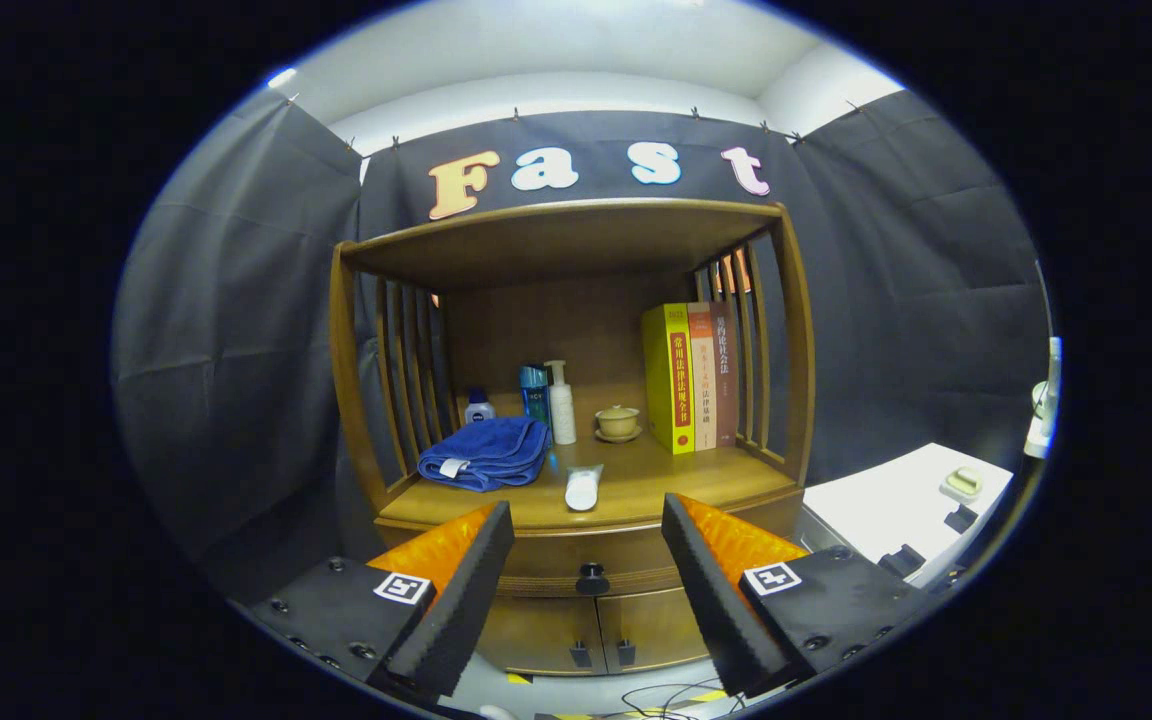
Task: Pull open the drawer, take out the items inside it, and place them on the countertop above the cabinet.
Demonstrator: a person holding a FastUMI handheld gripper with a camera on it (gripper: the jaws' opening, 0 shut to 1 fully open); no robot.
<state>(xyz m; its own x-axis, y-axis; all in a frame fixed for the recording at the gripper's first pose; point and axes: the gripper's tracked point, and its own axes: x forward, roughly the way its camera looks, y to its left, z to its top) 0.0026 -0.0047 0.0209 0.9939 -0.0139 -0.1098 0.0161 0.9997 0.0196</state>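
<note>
A wooden cabinet [576,560] stands ahead with its drawer [626,552] closed; the drawer's dark round knob [591,577] shows between my two fingers, some way beyond them. My gripper [588,525] is open, with nothing between its orange and black fingers [466,560]. The countertop [636,485] above the drawer carries a folded blue towel [486,452] on its left and a white tube [582,488] lying near its front edge. What is inside the drawer is hidden.
At the back of the countertop stand a small bottle [479,405], a blue bottle [534,392], a white pump bottle [561,402], a lidded cup on a saucer [618,422] and upright books [691,378]. A white table [896,510] sits to the right. Two lower doors [596,630] sit under the drawer.
</note>
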